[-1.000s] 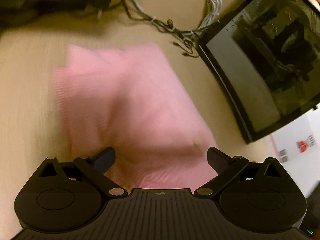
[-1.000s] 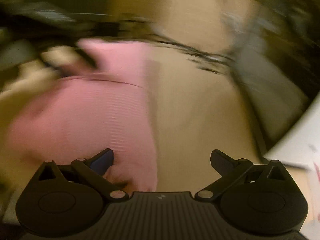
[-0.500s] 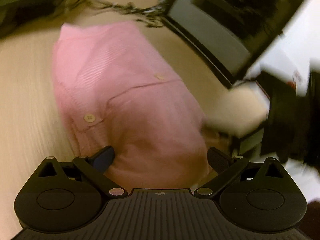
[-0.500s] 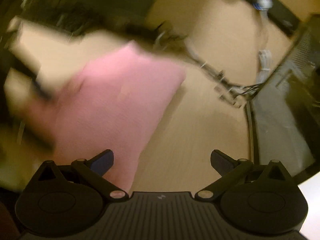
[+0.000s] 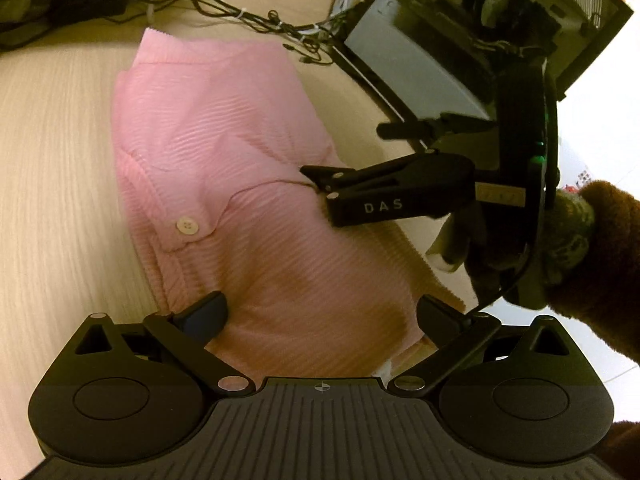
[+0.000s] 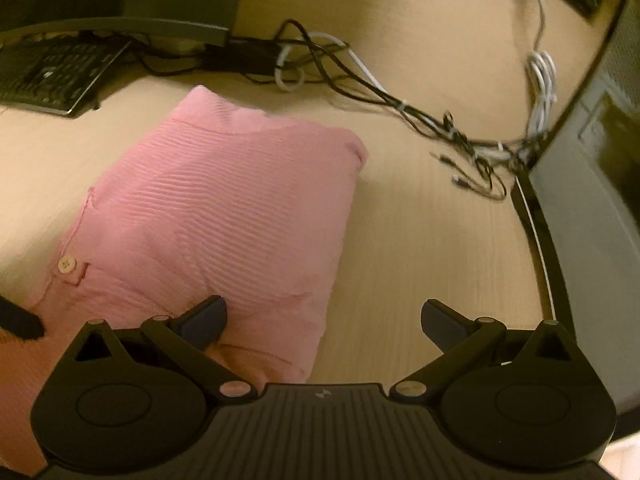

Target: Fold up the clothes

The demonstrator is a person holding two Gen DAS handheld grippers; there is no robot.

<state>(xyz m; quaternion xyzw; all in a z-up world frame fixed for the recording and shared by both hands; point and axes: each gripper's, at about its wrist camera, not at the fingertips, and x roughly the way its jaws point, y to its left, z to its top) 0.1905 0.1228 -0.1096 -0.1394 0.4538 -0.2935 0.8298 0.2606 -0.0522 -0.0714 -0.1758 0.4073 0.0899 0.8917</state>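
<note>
A pink ribbed button-up shirt (image 5: 224, 168) lies on a pale wooden desk (image 5: 52, 168), already gathered into a compact, roughly rectangular bundle. Its layers overlap, and one white button (image 5: 187, 225) shows on a placket near the left side of the bundle. No sleeves hang loose that I can see.

My left gripper (image 5: 320, 316) hovers over the near end of the shirt with its jaws spread wide, holding nothing. My right gripper (image 6: 322, 318) is also spread wide and empty; its left finger sits over the shirt's near right corner and its right finger over bare desk. In the left wrist view, that right gripper reaches in from the right side, with one finger's tip at a seam near the middle of the bundle. I cannot tell whether it touches the cloth.

Behind the shirt lie a tangle of black and white cables (image 6: 400, 108), a black keyboard (image 6: 52, 76) to the far left, and an open computer case (image 5: 460, 36) to the right.

I judge the folding to be mostly done: the main folds look complete and the shirt rests on its own. What seems left is small, perhaps smoothing the rumpled top layer, squaring the edges, or one last fold in half. The near edge is hidden beneath my left gripper, so I cannot say how neat it is.
</note>
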